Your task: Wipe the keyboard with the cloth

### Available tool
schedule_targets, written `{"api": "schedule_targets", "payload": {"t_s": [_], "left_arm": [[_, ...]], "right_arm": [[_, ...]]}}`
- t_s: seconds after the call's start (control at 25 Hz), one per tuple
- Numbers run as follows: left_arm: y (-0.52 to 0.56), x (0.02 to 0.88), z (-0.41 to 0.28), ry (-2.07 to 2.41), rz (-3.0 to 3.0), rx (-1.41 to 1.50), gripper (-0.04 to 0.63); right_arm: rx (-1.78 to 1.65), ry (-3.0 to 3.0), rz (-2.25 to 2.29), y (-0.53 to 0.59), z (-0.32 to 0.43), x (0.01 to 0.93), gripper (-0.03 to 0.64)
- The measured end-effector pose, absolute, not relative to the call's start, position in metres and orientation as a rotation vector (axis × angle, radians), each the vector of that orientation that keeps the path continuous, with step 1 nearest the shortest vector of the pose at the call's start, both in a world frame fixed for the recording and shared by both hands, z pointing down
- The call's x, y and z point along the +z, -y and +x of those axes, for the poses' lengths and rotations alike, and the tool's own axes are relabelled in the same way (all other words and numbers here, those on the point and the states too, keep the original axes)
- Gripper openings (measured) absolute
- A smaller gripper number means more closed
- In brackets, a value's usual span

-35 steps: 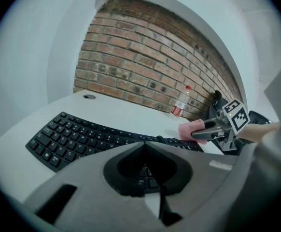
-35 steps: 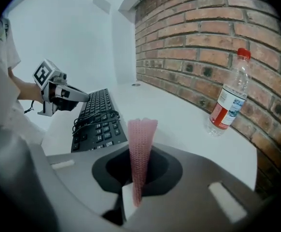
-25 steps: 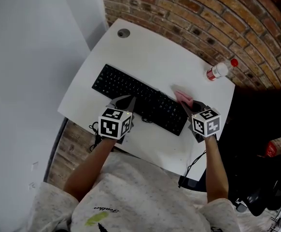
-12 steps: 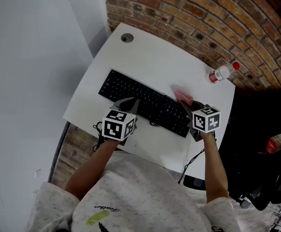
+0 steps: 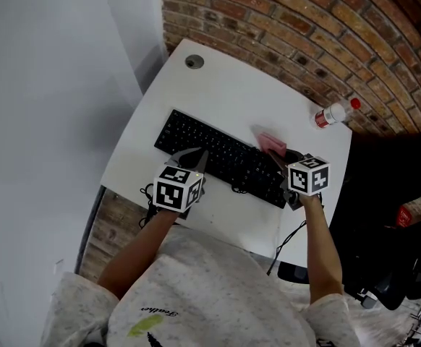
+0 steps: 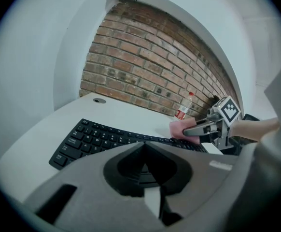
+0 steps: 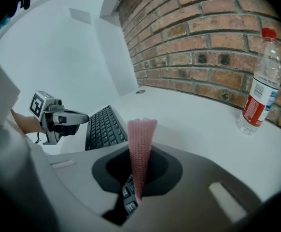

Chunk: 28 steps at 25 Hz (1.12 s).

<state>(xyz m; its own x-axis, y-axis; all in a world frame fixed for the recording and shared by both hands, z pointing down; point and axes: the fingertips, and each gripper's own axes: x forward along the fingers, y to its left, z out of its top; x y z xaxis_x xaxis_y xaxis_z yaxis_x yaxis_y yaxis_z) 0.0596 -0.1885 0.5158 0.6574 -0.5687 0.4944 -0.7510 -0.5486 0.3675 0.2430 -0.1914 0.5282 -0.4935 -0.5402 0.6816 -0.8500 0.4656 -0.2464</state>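
A black keyboard (image 5: pixel 218 157) lies slantwise on the white desk (image 5: pixel 232 92). My right gripper (image 5: pixel 277 157) is shut on a pink cloth (image 5: pixel 272 143) over the keyboard's right end. In the right gripper view the cloth (image 7: pixel 141 144) stands upright, pinched between the jaws of the right gripper (image 7: pixel 140 178), with keys showing beneath. My left gripper (image 5: pixel 195 155) hovers at the keyboard's near edge, left of the middle, its jaws shut on nothing. The left gripper view shows the keyboard (image 6: pixel 97 138) ahead of the left gripper (image 6: pixel 144 146), with the right gripper (image 6: pixel 209 126) and the cloth (image 6: pixel 178 128) beyond.
A plastic water bottle with a red cap (image 5: pixel 333 112) lies at the desk's far right edge by the brick wall (image 5: pixel 319 35). A round cable hole (image 5: pixel 194 61) sits at the far left corner. A cable (image 5: pixel 288 241) hangs off the near edge. Dark chair parts (image 5: pixel 398 280) stand at the right.
The head camera has shifted, so the desk sits a little higher and further right in the picture. Both grippers keep about the same places by the keyboard.
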Motion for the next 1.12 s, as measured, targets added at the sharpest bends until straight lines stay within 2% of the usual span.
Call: {"api": "schedule_targets", "payload": {"t_s": [1.12], "left_arm": [[0.210, 0.513, 0.010, 1.071, 2.296, 0.391, -0.003]], "right_arm": [[0.737, 2.219, 0.973, 0.232, 0.154, 0.522, 0.026]]}}
